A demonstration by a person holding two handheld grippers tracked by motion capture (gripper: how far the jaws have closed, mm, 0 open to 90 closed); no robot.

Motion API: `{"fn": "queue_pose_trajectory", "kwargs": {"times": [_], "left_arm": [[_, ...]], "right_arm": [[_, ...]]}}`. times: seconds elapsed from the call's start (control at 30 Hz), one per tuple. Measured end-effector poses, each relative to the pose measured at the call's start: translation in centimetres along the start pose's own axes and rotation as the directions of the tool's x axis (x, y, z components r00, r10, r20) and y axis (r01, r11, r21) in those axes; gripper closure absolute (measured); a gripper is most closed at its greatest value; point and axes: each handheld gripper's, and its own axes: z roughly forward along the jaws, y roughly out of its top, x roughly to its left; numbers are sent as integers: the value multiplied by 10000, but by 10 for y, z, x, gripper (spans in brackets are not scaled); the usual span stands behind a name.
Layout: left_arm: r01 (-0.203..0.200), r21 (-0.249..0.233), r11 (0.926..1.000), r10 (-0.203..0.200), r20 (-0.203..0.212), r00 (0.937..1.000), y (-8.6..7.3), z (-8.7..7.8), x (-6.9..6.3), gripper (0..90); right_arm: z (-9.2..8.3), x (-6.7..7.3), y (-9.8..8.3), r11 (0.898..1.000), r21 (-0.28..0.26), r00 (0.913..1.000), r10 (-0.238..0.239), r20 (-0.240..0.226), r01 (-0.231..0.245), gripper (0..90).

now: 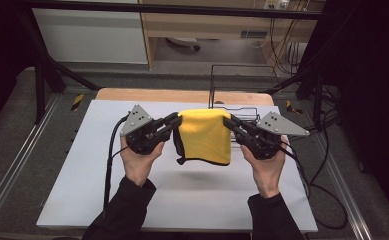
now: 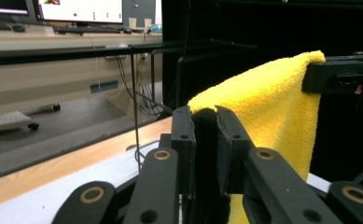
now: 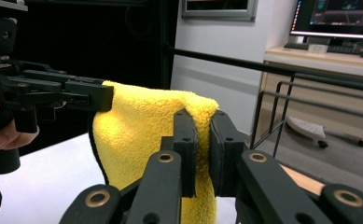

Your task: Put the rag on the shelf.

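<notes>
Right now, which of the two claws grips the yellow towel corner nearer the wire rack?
The right claw: it pinches the yellow terry towel beside the black wire rack.

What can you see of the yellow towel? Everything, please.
The yellow towel looks like thick terry cloth with a dark trim along its edges. It hangs folded over in the air above the white table sheet, clear of it. The left gripper and right gripper each pinch an upper corner, jaws shut on the cloth, which sags slightly between them.
</notes>
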Motion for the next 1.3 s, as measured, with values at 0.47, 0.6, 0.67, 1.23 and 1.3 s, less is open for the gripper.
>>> {"fn": "queue_pose_trajectory", "kwargs": {"times": [0.47,0.6,0.67,1.23,1.3], "left_arm": [[-56,-697,9976,61,70,10000,20,7,-8,790],[-63,-866,9962,73,104,9999,26,10,-11,790],[-111,-933,9956,121,109,9999,30,12,-12,791],[-232,-1571,9873,266,200,9994,59,30,-23,791],[-252,-1638,9862,288,193,9994,62,31,-24,791]], "right_arm": [[-11,-3,20,9972,-717,9988,-194,460,226,831],[-14,-5,25,9954,-902,9980,-259,577,311,831],[-17,-6,29,9949,-959,9976,-252,649,314,831],[-30,-17,54,9847,-1618,9910,-439,1265,643,832],[-31,-18,57,9835,-1688,9903,-420,1323,643,832]]}}
